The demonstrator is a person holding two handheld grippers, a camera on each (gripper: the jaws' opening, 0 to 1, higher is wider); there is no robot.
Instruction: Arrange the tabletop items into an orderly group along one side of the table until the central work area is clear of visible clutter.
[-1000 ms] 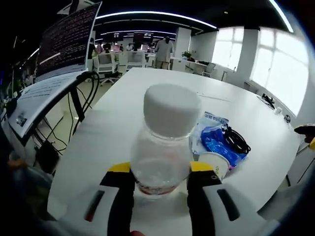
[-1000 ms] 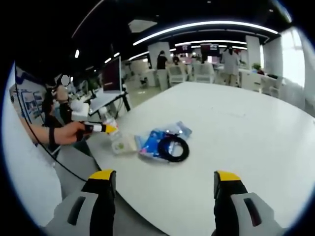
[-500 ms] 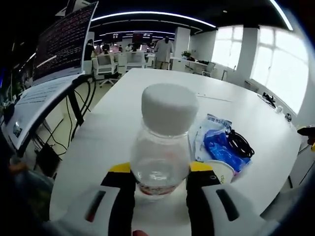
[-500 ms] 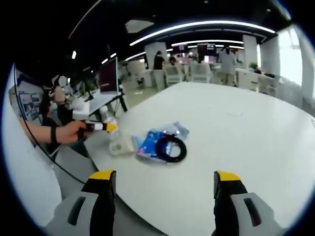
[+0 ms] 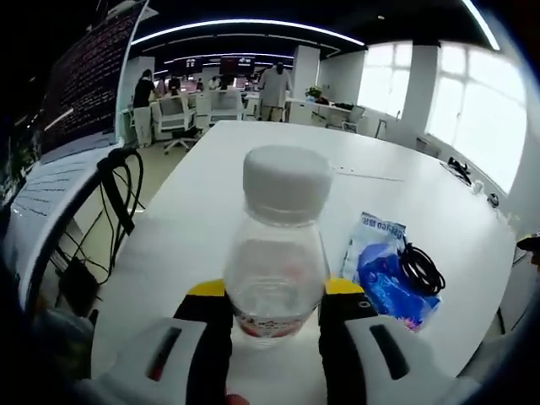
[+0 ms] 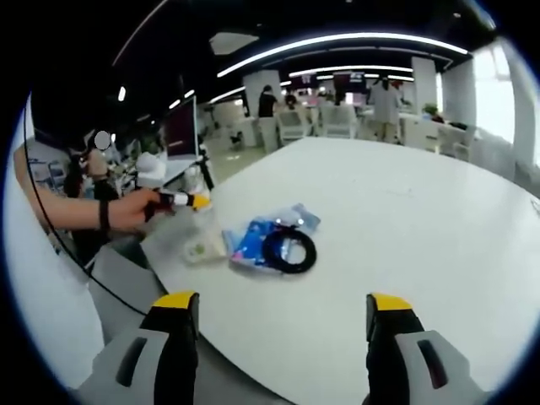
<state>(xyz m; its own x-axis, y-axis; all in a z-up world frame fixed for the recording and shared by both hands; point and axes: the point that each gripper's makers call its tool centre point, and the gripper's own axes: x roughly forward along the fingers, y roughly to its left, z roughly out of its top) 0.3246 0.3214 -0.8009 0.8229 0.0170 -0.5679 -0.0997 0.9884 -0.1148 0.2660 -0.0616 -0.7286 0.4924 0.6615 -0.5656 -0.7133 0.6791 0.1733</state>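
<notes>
Left tongs clamp one bottle; right tongs stand open over the table edge.

In the left gripper view, the left gripper [image 5: 268, 316] pinches a clear bottle [image 5: 277, 253] with a white cap and a red label too blurred to read. Just right of the bottle on the white table [image 5: 253, 160] lies one blue packet [image 5: 384, 270] with unreadable print, a black cable coil [image 5: 422, 270] on it. In the right gripper view, the right gripper [image 6: 283, 337] holds nothing, jaws wide apart; a cup [image 6: 199, 249] lies beside the packet, and a hand [image 6: 135, 209] is beyond.
</notes>
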